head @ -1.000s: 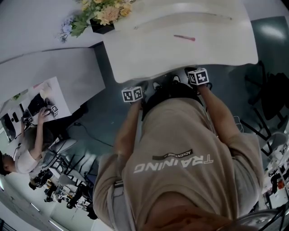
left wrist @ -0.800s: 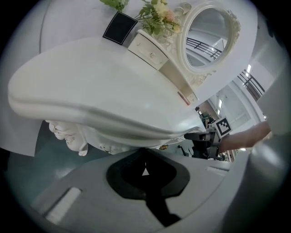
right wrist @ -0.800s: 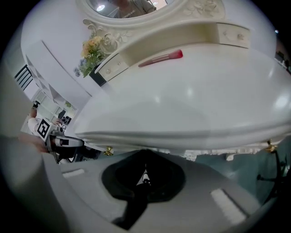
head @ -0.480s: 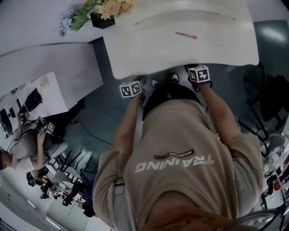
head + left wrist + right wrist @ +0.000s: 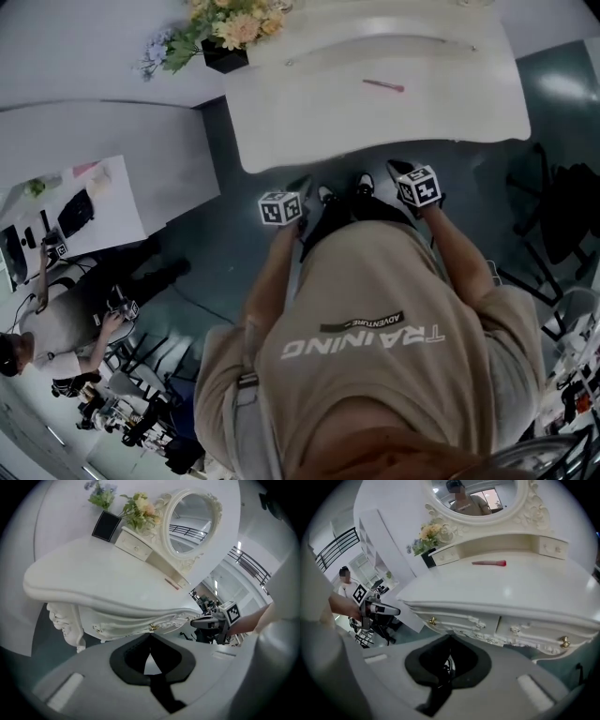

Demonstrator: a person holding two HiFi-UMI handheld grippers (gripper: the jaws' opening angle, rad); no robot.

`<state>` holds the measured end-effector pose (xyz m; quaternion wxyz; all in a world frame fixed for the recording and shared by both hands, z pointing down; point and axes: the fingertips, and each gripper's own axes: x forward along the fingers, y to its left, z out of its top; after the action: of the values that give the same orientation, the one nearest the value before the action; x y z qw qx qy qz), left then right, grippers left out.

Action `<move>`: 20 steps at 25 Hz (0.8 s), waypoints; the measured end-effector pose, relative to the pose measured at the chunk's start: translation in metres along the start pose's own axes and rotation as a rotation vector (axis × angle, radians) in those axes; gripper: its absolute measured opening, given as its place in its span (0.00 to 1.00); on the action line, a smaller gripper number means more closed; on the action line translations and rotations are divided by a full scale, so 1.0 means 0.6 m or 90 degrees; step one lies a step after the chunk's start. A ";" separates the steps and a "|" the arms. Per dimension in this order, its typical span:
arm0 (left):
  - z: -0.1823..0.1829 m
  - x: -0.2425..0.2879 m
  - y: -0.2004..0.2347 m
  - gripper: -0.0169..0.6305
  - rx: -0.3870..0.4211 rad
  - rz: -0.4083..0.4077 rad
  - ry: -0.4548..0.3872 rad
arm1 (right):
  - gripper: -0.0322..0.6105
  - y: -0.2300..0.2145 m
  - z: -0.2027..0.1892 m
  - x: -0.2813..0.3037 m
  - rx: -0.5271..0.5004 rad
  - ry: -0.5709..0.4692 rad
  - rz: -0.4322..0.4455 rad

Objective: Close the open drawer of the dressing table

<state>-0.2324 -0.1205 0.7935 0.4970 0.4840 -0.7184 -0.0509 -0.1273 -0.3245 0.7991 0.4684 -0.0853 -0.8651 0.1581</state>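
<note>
The white dressing table [image 5: 375,103] stands in front of me, seen from above in the head view. Its front drawers [image 5: 454,619] with gold knobs [image 5: 432,620] sit flush under the tabletop in the right gripper view, and none sticks out. My left gripper [image 5: 300,192] hangs just short of the table's front edge, at its left. My right gripper [image 5: 398,171] hangs a little short of the edge further right. Both are shut on nothing, the left gripper [image 5: 150,637] with a knob [image 5: 152,627] just ahead and the right gripper [image 5: 449,641] facing the drawer fronts.
A pink stick [image 5: 384,85] lies on the tabletop below the oval mirror [image 5: 476,498]. Flowers in a black box [image 5: 220,37] stand at the table's back left. A white desk [image 5: 94,159] and a seated person [image 5: 47,328] are to the left, dark chairs [image 5: 562,206] to the right.
Both grippers have drawn back a little from the table's front edge. The person at the left desk has shifted position.
</note>
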 end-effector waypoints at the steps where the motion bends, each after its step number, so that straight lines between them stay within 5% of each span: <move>1: 0.002 -0.011 -0.008 0.04 0.012 0.001 -0.011 | 0.05 0.010 0.001 -0.009 -0.011 -0.009 0.000; 6: 0.042 -0.086 -0.053 0.04 0.090 0.014 -0.086 | 0.05 0.065 0.053 -0.077 -0.036 -0.109 -0.011; 14: 0.200 -0.183 -0.129 0.04 0.197 0.032 -0.228 | 0.05 0.140 0.221 -0.199 -0.107 -0.279 0.018; 20: 0.333 -0.261 -0.207 0.04 0.280 0.043 -0.333 | 0.05 0.208 0.359 -0.310 -0.223 -0.387 0.016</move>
<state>-0.2990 -0.1507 0.5207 0.1812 0.5260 -0.8309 -0.0007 -0.2059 -0.3045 0.4992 0.1654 -0.1237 -0.9779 0.0315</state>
